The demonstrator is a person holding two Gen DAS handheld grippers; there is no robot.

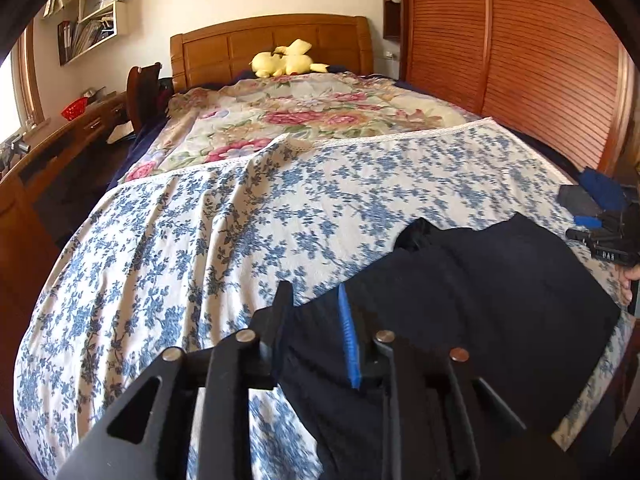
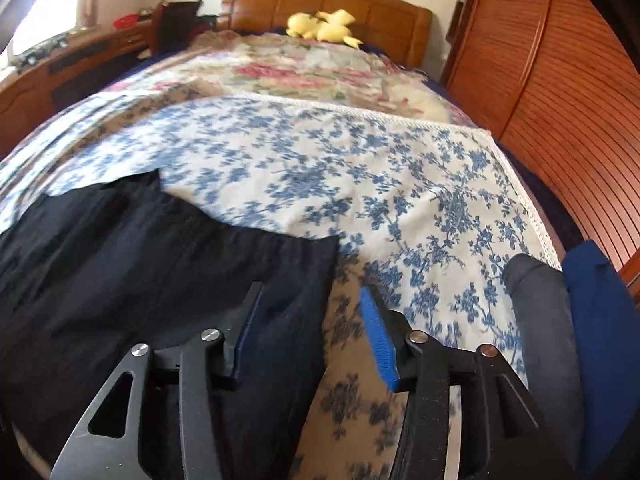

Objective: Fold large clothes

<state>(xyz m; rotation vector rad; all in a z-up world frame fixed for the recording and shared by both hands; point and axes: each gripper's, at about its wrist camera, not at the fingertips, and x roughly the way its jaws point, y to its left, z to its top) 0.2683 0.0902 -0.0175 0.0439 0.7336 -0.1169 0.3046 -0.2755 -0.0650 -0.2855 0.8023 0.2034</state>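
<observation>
A bed is covered by a blue-flowered sheet point(image 1: 240, 220). A dark folded garment point(image 1: 480, 280) lies flat on its near right part. The left gripper point(image 1: 316, 300) hovers above the garment's near left edge, fingers slightly spread, pinching nothing. The right gripper point(image 2: 312, 300) hovers over the garment's right edge, fingers spread wider, also empty. A yellow plush toy point(image 1: 286, 60) sits by the far headboard.

A matt black cloth garment point(image 1: 500, 280) lies on a blue-flowered cotton sheet point(image 1: 200, 240) with lace trim; far off, a polished wooden headboard point(image 1: 268, 46); right, glossy slatted wooden doors point(image 1: 520, 60).
</observation>
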